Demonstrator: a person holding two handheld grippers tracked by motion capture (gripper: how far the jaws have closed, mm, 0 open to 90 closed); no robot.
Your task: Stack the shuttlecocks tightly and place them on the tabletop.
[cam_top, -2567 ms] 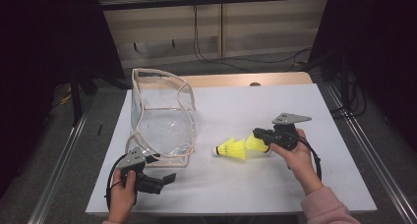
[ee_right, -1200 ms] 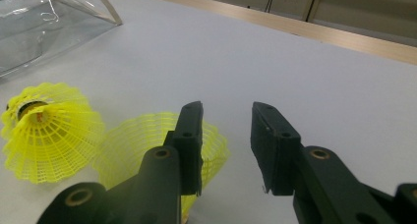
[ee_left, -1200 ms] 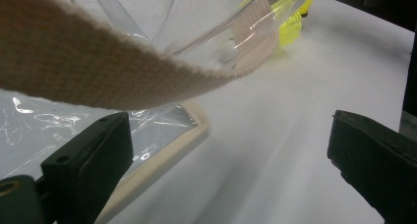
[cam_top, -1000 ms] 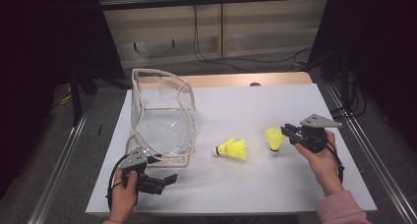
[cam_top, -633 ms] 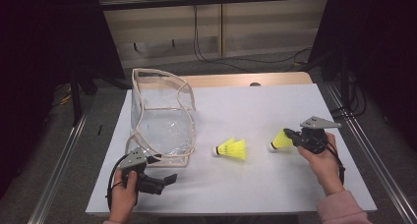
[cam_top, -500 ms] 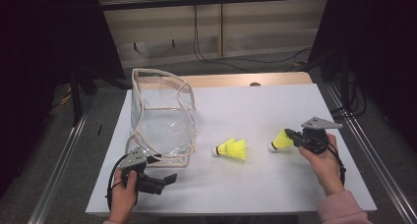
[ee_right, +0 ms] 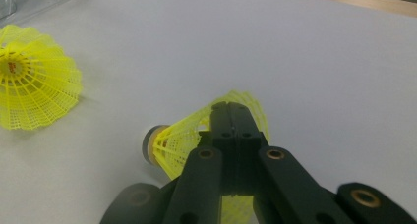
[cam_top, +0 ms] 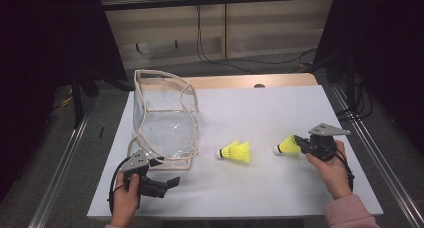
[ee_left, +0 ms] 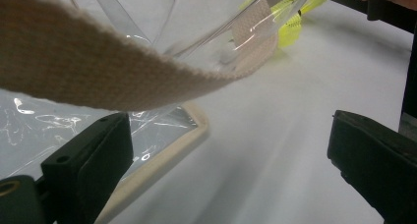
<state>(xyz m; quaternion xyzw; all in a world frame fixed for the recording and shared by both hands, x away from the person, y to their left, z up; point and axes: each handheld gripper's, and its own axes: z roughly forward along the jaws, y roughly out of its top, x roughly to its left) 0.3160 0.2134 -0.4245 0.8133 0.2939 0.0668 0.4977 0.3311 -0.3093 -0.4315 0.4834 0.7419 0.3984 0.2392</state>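
My right gripper (cam_top: pixel 300 142) is shut on the mesh skirt of a yellow shuttlecock (cam_top: pixel 285 146) at the right of the white table, its cork end pointing left. In the right gripper view the black jaws (ee_right: pixel 235 112) pinch that shuttlecock (ee_right: pixel 172 140) flat. A second yellow shuttlecock (cam_top: pixel 236 152) lies loose at mid-table and appears again as the second shuttlecock (ee_right: pixel 34 86). My left gripper (cam_top: pixel 165 173) stands open at the front corner of a clear plastic bag (cam_top: pixel 165 119) with beige trim. Nothing is between its fingers (ee_left: pixel 88 170).
The bag's beige strap (ee_left: pixel 74 71) hangs across the left gripper view. The white tabletop (cam_top: pixel 270 108) ends at a wooden strip at the back. Metal rails run along both sides, and cables lie on the floor behind.
The right gripper has carried one shuttlecock from beside the other out to the right; over the last half second it hardly shifted. The left gripper has stayed put.
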